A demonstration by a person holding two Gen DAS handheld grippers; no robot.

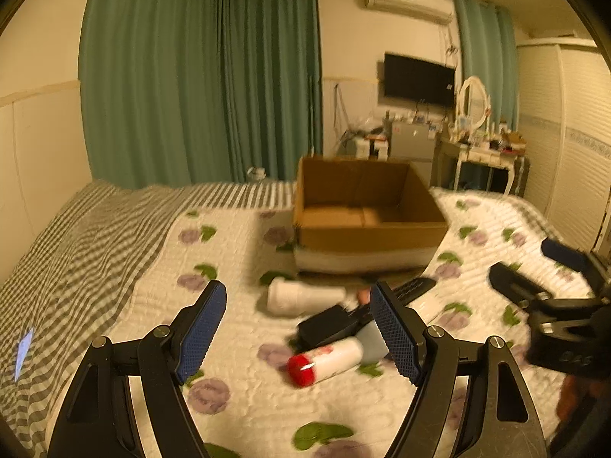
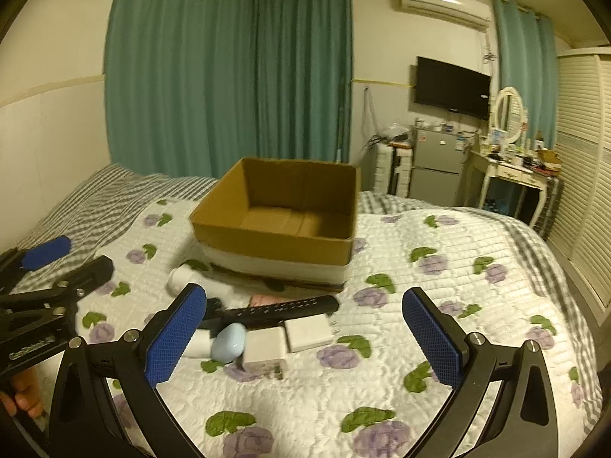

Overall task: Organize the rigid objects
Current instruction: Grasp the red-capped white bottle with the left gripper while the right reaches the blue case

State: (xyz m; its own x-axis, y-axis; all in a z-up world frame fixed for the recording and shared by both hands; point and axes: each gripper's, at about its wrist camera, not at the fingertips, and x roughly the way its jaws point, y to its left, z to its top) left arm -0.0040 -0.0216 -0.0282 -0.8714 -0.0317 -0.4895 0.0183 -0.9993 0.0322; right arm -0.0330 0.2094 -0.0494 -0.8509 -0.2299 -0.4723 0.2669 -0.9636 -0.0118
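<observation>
An open cardboard box (image 1: 366, 236) (image 2: 275, 244) stands on the bed, its inside bare. In front of it lies a small pile: a white bottle (image 1: 301, 295) (image 2: 187, 276), a black remote (image 2: 282, 309) (image 1: 414, 288), a black adapter (image 1: 330, 324), a white tube with a red cap (image 1: 324, 360), a pale blue case (image 2: 229, 341) and two white chargers (image 2: 307, 334) (image 2: 265, 351). My left gripper (image 1: 303, 334) is open above the pile, empty. My right gripper (image 2: 305, 339) is open over the chargers, empty.
The bed has a white quilt with purple flowers (image 2: 420, 297) and a grey striped sheet (image 1: 76, 244). Green curtains (image 1: 198, 76) hang behind. A small fridge (image 2: 435, 164), a dressing table (image 2: 511, 175) and a wardrobe (image 2: 584, 160) stand at the right.
</observation>
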